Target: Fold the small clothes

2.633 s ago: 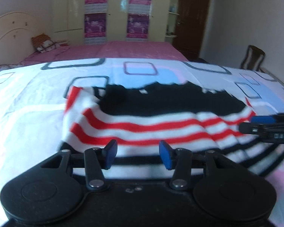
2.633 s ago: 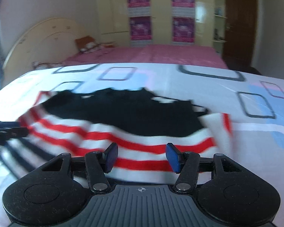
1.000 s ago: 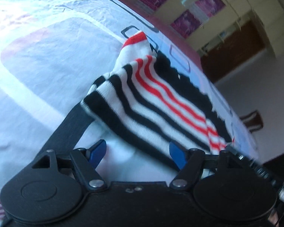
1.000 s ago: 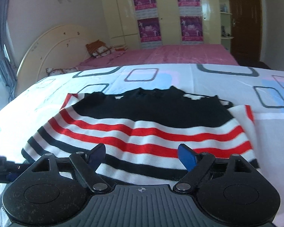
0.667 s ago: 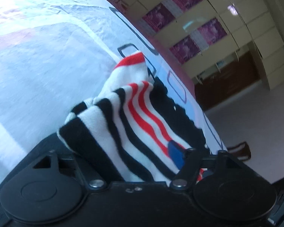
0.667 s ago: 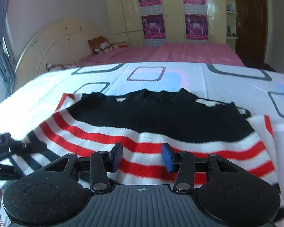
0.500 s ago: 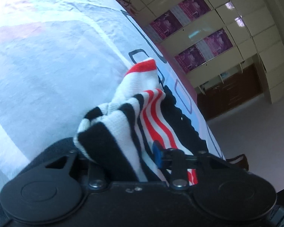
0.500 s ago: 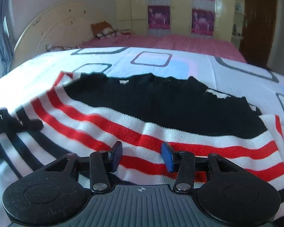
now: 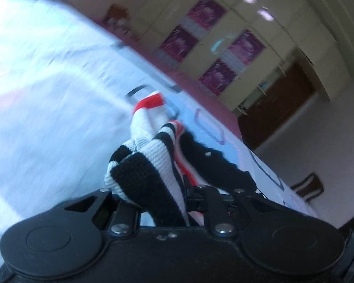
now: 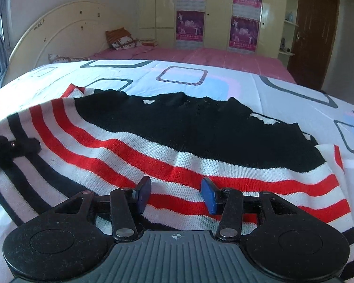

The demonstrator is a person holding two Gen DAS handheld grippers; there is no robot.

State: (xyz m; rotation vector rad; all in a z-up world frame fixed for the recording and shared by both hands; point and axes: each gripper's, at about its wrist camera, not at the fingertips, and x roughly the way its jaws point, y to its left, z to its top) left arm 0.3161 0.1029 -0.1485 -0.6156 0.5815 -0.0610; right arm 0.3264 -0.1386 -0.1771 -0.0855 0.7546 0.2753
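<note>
A small knit sweater [image 10: 177, 141], black at the top with red, white and black stripes, lies on the patterned bed sheet [image 10: 236, 87]. My left gripper [image 9: 162, 198] is shut on the sweater's black hem corner [image 9: 144, 176] and holds it bunched and lifted; it shows in the right wrist view [image 10: 14, 147] at the sweater's left edge. My right gripper [image 10: 175, 194] hovers over the red stripes near the bottom, its blue pads [image 10: 208, 194] apart and holding nothing.
A pink bed [image 10: 200, 56] with a headboard [image 10: 59, 28] and pillows stands behind. A cream wardrobe [image 10: 219, 11] with purple posters and a brown door [image 10: 313, 30] line the far wall. A chair [image 9: 309, 186] stands at the right.
My left gripper closed on the sweater's hem corner and lifted it, bunching the fabric. My right gripper narrowed its opening and moved lower over the red stripes.
</note>
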